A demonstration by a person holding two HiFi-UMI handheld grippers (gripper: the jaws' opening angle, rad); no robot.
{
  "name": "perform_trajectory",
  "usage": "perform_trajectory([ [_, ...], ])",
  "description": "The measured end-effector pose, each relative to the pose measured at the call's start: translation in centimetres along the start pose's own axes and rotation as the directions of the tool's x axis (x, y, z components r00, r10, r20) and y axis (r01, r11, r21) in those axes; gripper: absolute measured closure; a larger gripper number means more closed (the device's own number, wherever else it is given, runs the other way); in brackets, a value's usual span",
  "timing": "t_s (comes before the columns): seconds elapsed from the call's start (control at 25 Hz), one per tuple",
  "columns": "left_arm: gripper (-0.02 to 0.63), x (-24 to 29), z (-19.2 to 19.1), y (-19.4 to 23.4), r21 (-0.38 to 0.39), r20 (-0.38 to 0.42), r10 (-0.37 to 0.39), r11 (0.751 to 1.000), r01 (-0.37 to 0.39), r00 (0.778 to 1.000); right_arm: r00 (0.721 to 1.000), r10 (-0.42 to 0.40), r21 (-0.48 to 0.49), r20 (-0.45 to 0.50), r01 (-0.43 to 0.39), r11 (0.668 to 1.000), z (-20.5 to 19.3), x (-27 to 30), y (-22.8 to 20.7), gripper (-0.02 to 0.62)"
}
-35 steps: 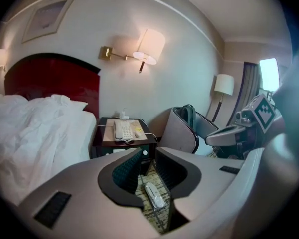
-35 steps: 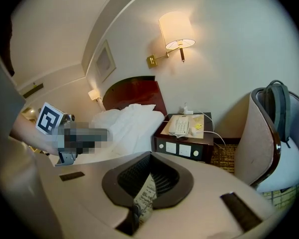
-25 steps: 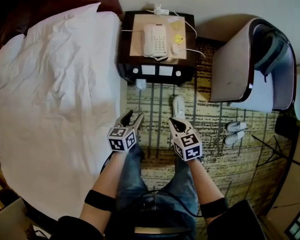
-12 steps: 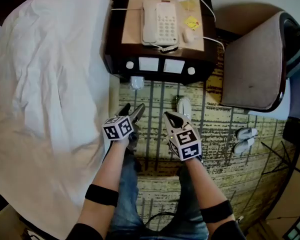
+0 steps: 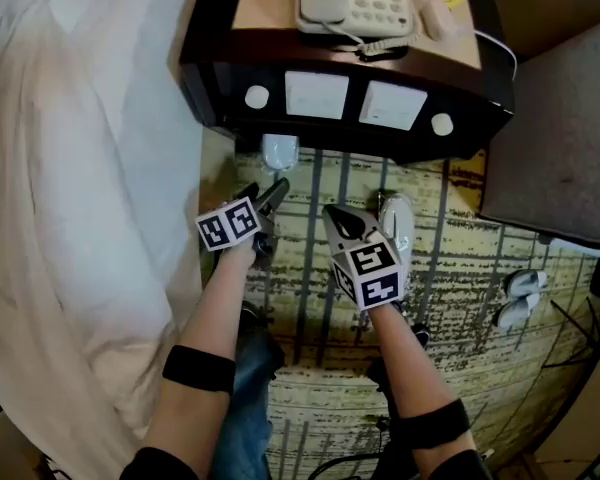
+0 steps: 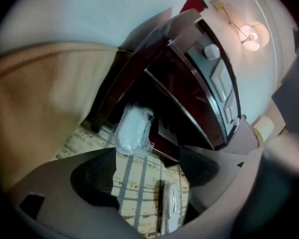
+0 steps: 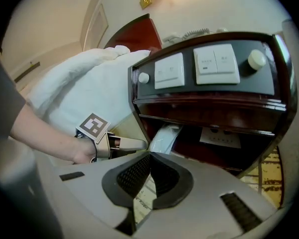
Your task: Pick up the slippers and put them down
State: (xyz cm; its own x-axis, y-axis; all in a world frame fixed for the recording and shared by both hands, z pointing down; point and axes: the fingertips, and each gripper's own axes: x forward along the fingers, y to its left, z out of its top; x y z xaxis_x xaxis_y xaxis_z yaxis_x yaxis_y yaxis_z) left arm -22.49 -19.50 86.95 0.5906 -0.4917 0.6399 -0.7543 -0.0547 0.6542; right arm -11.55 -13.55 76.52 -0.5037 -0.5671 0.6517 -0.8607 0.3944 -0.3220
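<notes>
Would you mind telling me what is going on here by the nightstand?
A person with a gripper in each hand leans over the carpet before the nightstand. The left gripper points at a plastic-wrapped slipper at the nightstand's foot; its jaws have just been opening, with nothing between them. The right gripper is shut and empty, beside a second slipper on the carpet. Neither slipper is picked up yet.
</notes>
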Motion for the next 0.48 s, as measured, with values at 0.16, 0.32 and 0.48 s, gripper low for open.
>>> perform_trajectory([
  [0.16, 0.195, 3.4, -0.6, 4.2, -0.023, 0.015, 0.015, 1.000, -0.014, 1.000, 1.000, 0.018, -0.011, 0.017, -0.018, 1.000, -2.3, 3.9, -0.9, 0.593],
  [0.32, 0.155, 6.5, -0.3, 6.1, -0.050, 0.048, -0.033, 0.998, 0.036, 0.998, 0.999, 0.022, 0.006, 0.033, -0.022, 1.000, -4.0, 6.5, -2.2, 0.593],
  [0.48, 0.153, 8.6, 1.1, 6.7, -0.084, 0.102, -0.134, 0.986, 0.143, 0.986, 0.998, 0.024, 0.026, 0.053, -0.026, 0.999, -5.3, 8.2, -3.3, 0.593],
])
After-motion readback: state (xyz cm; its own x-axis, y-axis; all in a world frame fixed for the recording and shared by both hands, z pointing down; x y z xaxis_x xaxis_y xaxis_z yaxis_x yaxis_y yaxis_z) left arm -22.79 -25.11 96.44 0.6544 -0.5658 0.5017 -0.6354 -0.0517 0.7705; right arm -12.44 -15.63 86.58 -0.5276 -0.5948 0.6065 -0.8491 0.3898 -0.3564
